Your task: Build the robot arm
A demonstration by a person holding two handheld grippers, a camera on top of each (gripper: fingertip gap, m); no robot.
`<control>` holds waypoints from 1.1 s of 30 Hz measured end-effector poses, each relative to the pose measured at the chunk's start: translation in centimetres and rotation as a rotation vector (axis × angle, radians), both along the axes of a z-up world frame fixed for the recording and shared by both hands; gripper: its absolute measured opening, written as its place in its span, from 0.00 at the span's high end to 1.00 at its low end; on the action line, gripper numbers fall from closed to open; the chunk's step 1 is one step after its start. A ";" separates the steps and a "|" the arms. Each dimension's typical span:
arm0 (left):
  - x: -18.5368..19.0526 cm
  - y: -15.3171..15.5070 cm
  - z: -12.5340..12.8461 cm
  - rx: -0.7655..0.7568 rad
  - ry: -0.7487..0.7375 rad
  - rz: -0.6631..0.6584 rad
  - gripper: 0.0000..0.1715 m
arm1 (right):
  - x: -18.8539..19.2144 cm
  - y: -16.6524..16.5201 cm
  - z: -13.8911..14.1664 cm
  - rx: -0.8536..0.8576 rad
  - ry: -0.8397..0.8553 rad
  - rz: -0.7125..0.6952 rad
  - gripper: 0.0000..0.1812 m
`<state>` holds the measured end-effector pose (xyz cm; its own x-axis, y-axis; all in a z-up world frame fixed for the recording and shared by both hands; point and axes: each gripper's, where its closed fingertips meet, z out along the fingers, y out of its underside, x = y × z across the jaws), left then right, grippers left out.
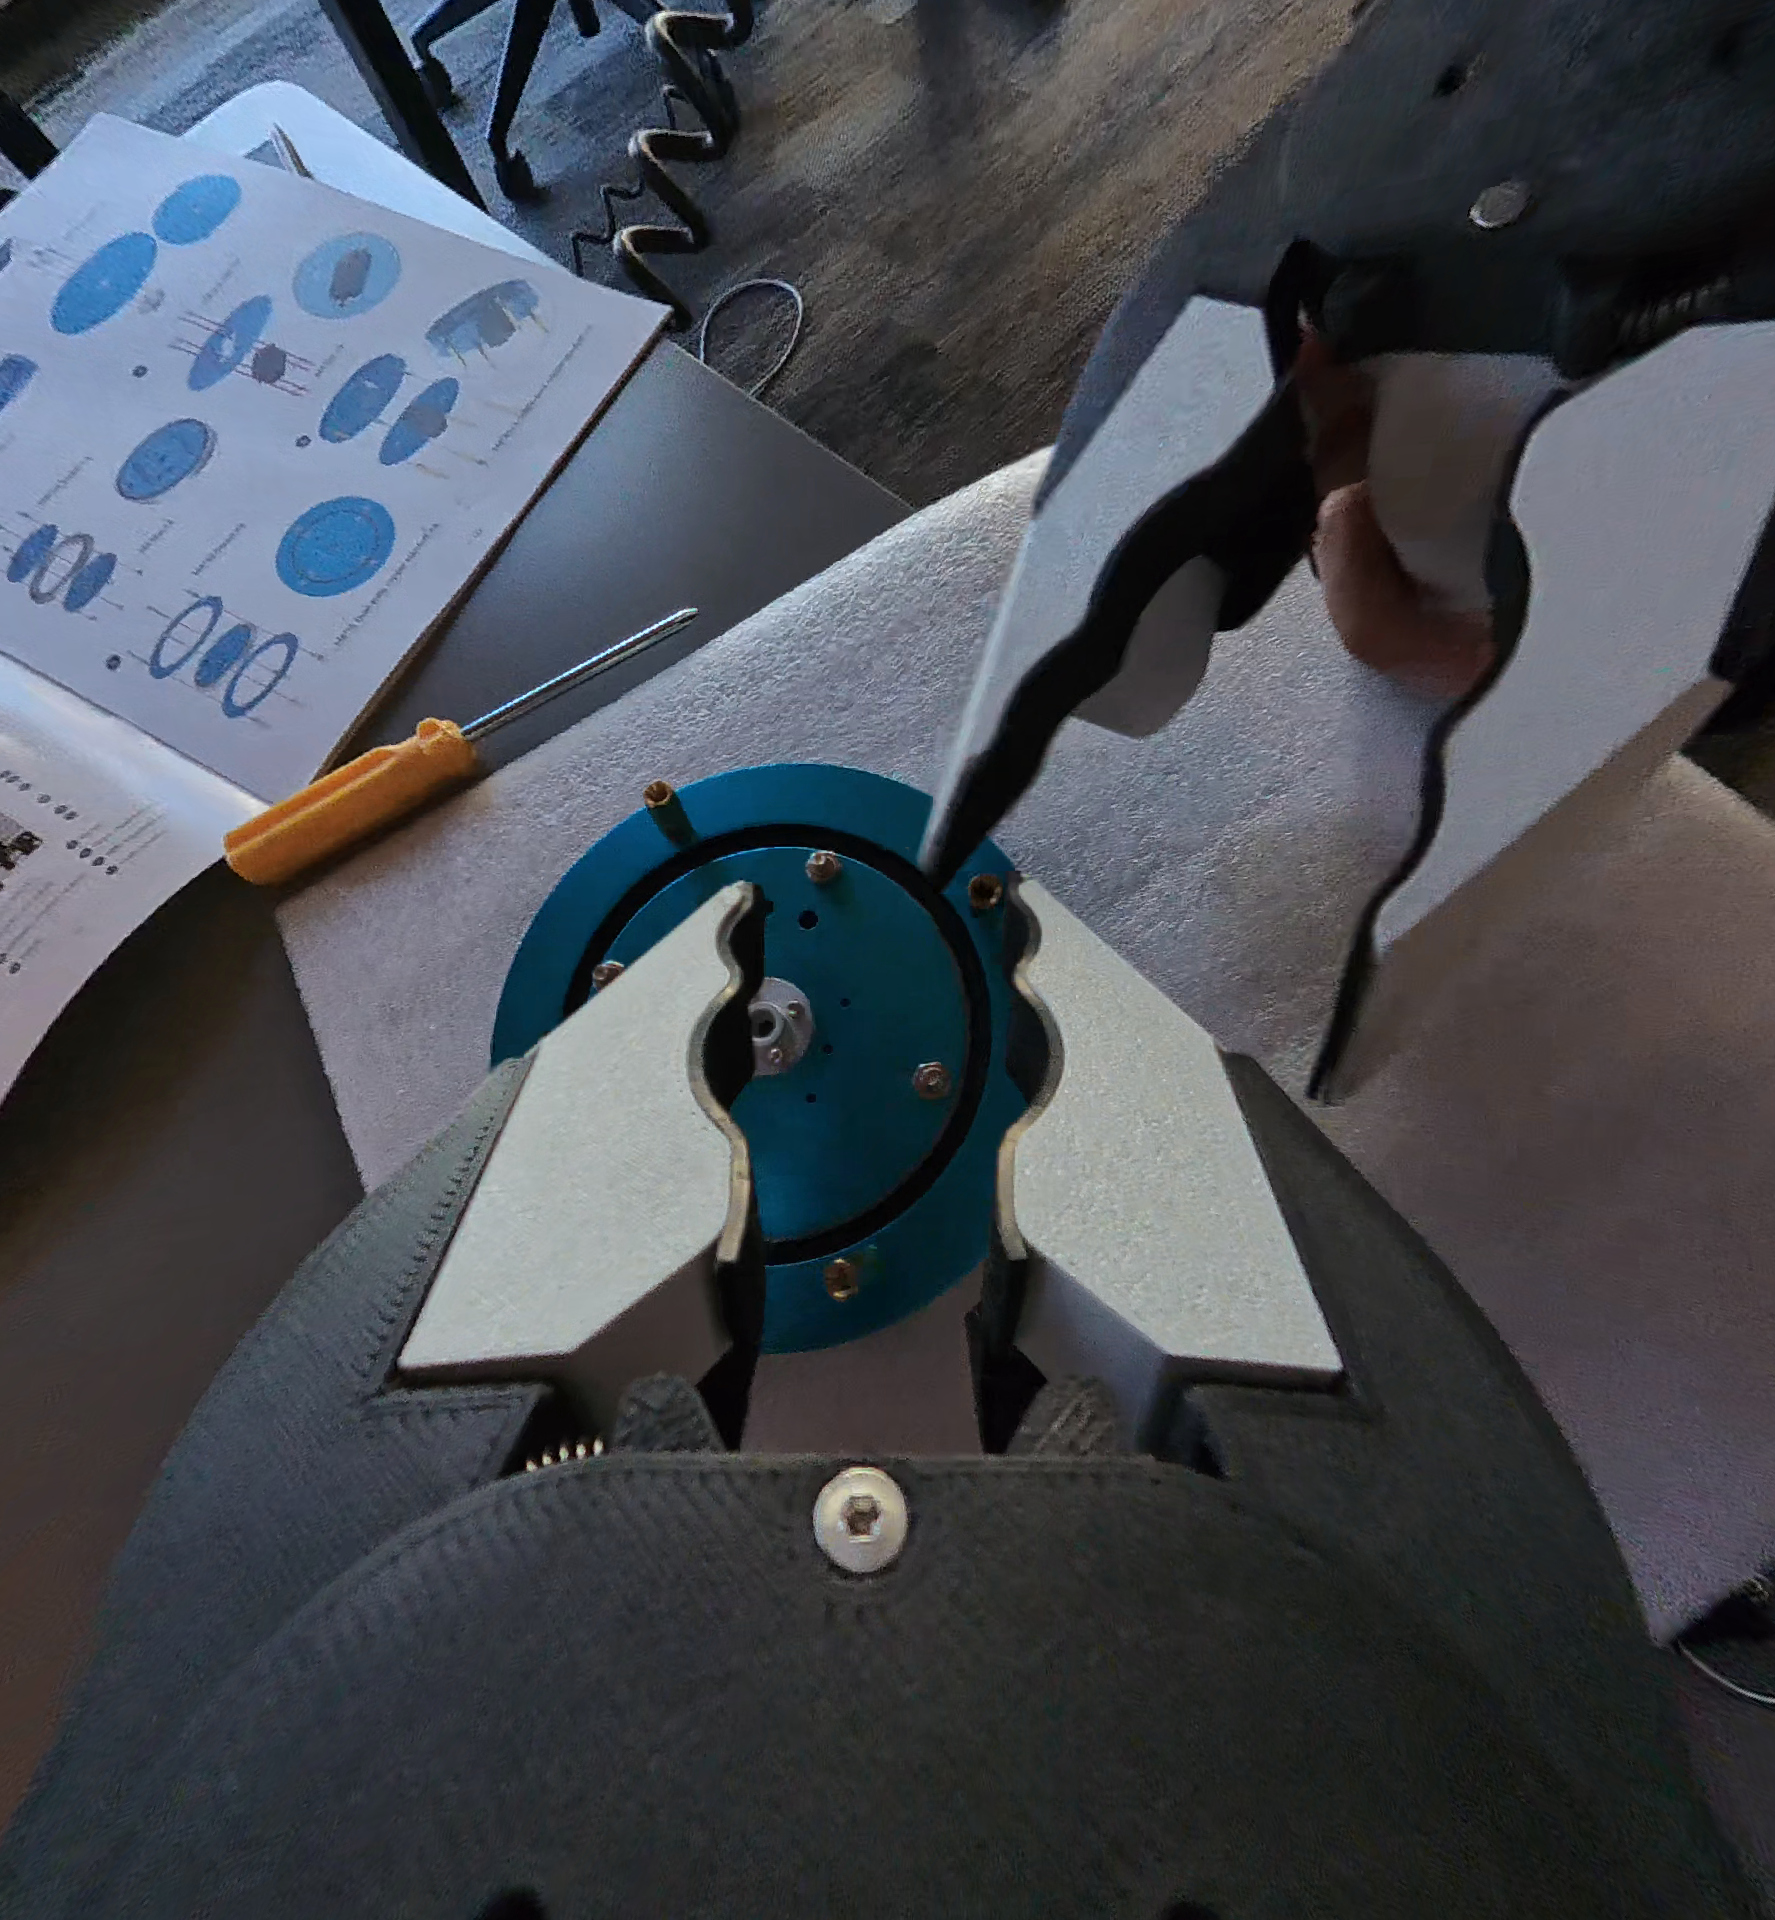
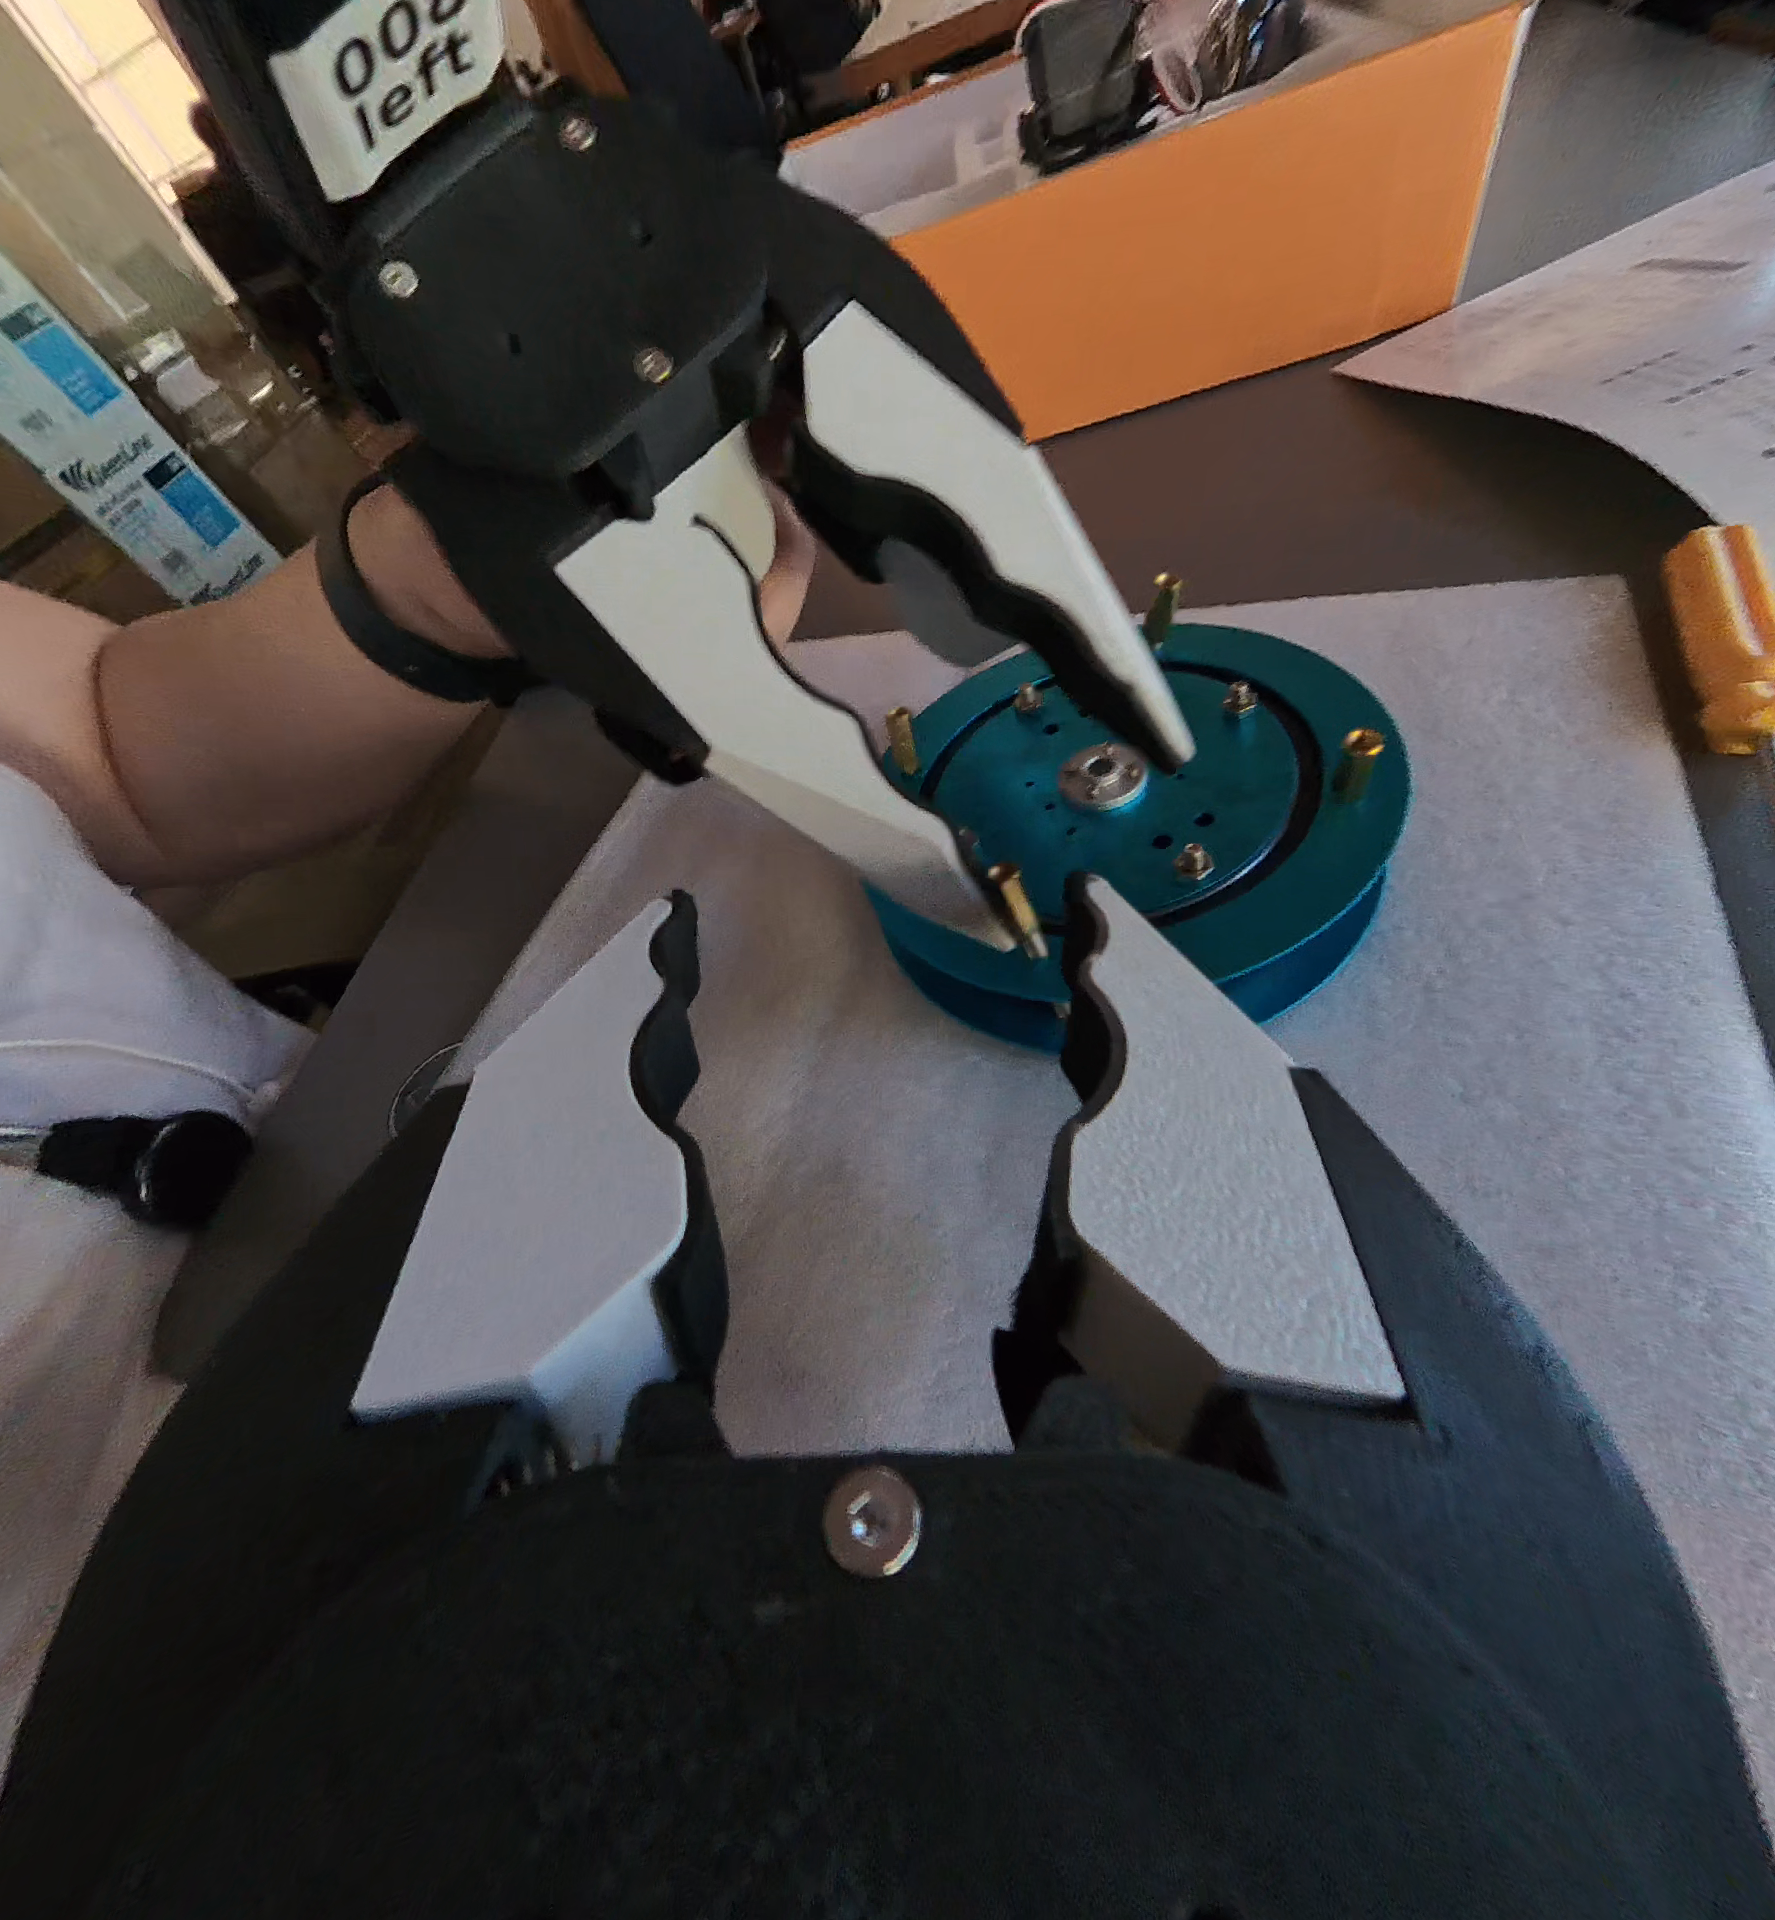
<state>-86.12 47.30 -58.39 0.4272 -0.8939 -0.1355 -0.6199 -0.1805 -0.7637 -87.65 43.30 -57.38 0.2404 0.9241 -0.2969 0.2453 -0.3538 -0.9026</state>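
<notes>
A blue round metal disc assembly (image 1: 862, 1049) with a silver hub (image 1: 779, 1023) and several brass standoffs lies on a grey felt mat (image 1: 1485, 1143). My left gripper (image 1: 883, 894) is open and hovers right over the disc, its fingers astride the hub. In the right wrist view the left gripper (image 2: 1091, 844) has one tip on the disc (image 2: 1257, 790) near the hub (image 2: 1101, 777) and the other by a standoff at the rim. My right gripper (image 2: 878, 894) is open and empty, just short of the disc's near edge. It reaches in from the upper right in the left wrist view (image 1: 1127, 977).
An orange-handled screwdriver (image 1: 353, 800) lies at the mat's edge and also shows in the right wrist view (image 2: 1735, 644). Printed sheets (image 1: 239, 416) cover the dark table (image 1: 654, 499) beyond it. An orange cardboard box (image 2: 1226, 239) stands behind the mat (image 2: 1485, 1143). A person's forearm (image 2: 187, 727) is at left. It is some 12 cm from my left tips to the orange-handled screwdriver (image 1: 353, 800). The right camera catches it too, in the right wrist view (image 2: 1707, 615).
</notes>
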 end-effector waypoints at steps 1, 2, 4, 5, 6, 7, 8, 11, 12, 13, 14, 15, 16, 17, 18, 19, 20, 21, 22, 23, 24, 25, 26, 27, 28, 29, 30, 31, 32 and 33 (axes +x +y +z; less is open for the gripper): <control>-0.2 0.2 0.1 -0.001 -0.005 0.005 0.73 | 0.1 -0.4 0.0 -0.003 0.001 0.015 0.63; -0.5 0.3 0.1 -0.012 -0.013 0.011 0.71 | 0.3 -0.5 0.0 0.000 0.004 0.003 0.64; -1.5 0.5 0.0 -0.032 -0.027 0.028 0.74 | 1.1 -0.9 0.2 -0.001 0.013 0.004 0.71; -1.8 0.2 0.0 -0.051 -0.038 0.011 0.72 | 1.5 -0.7 0.3 -0.001 0.017 -0.019 0.70; -2.0 -0.2 0.1 -0.067 -0.052 -0.004 0.73 | 1.7 -0.3 0.4 0.001 0.021 -0.039 0.69; -2.1 -0.4 0.2 -0.069 -0.061 -0.009 0.74 | 1.7 -0.1 0.4 0.002 0.027 -0.046 0.68; -2.0 -0.5 0.3 -0.068 -0.065 -0.014 0.74 | 1.6 0.2 0.5 0.001 0.036 -0.049 0.66; -0.7 -0.3 0.4 -0.050 -0.066 -0.022 0.75 | 0.4 0.4 0.2 -0.012 0.036 -0.017 0.63; -0.4 -0.1 0.3 -0.039 -0.060 -0.020 0.75 | 0.0 0.2 0.1 -0.016 0.028 0.001 0.63; -0.3 0.3 0.1 -0.031 -0.055 -0.007 0.73 | -0.1 0.1 -0.1 -0.014 0.015 0.006 0.62; -0.4 0.6 0.1 -0.038 -0.058 0.007 0.72 | 0.1 0.1 -0.2 -0.004 0.005 -0.005 0.61; -0.9 1.1 0.0 -0.041 -0.055 0.036 0.75 | 0.6 0.0 -0.2 0.002 -0.008 -0.021 0.63; -1.8 1.7 -0.1 -0.023 -0.035 0.074 0.81 | 1.1 -0.5 -0.2 -0.004 -0.010 -0.007 0.69; -2.6 2.0 -0.2 -0.011 -0.021 0.088 0.80 | 1.5 -0.5 0.0 -0.014 -0.003 -0.020 0.69; -2.8 1.6 -0.2 -0.033 -0.034 0.072 0.78 | 1.9 -0.1 0.1 -0.011 0.006 -0.048 0.68; -2.4 1.0 0.0 -0.068 -0.068 0.044 0.75 | 1.9 0.2 0.2 -0.006 0.018 -0.062 0.66; -1.7 0.3 0.5 -0.095 -0.107 0.011 0.75 | 1.7 0.4 0.3 -0.005 0.023 -0.061 0.65; -0.9 -0.3 0.9 -0.103 -0.132 -0.018 0.74 | 1.3 0.5 0.2 -0.003 0.018 -0.054 0.63; -0.3 -0.3 1.0 -0.087 -0.129 -0.025 0.74 | 0.6 0.4 0.1 -0.002 0.010 -0.032 0.62; -0.1 0.1 0.7 -0.057 -0.100 -0.016 0.74 | 0.1 0.2 0.0 0.000 0.001 -0.006 0.62; 0.0 0.5 0.3 -0.034 -0.066 -0.013 0.72 | -0.2 0.0 -0.2 0.004 -0.013 0.006 0.61; -0.1 0.8 0.1 -0.027 -0.053 -0.010 0.70 | -0.1 0.0 -0.3 0.013 -0.026 0.000 0.61; -0.4 1.0 0.1 -0.038 -0.053 -0.002 0.68 | 0.3 -0.1 -0.4 0.020 -0.036 -0.006 0.60; -1.2 1.5 0.1 -0.045 -0.042 0.025 0.72 | 0.9 -0.4 -0.4 0.023 -0.047 -0.004 0.65; -2.3 2.1 0.1 -0.029 -0.028 0.061 0.75 | 1.4 -0.8 -0.2 0.015 -0.039 0.007 0.70; -2.9 2.2 0.2 -0.027 -0.032 0.069 0.74 | 1.9 -0.6 0.1 0.009 -0.024 -0.017 0.69; -2.9 1.9 0.5 -0.050 -0.054 0.055 0.73 | 2.1 -0.1 0.3 0.009 -0.011 -0.041 0.67; -2.4 1.3 0.8 -0.076 -0.078 0.030 0.72 | 2.0 0.2 0.4 0.012 -0.001 -0.049 0.65; -1.6 0.7 0.9 -0.086 -0.089 -0.002 0.72 | 1.6 0.5 0.4 0.017 0.000 -0.046 0.63; -0.8 0.3 0.9 -0.075 -0.079 -0.029 0.71 | 1.0 0.7 0.3 0.022 -0.007 -0.036 0.61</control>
<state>-86.93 47.60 -57.49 0.4077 -0.9125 -0.0349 -0.5638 -0.2215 -0.7956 -86.66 43.98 -57.06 0.2755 0.9212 -0.2748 0.2393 -0.3426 -0.9085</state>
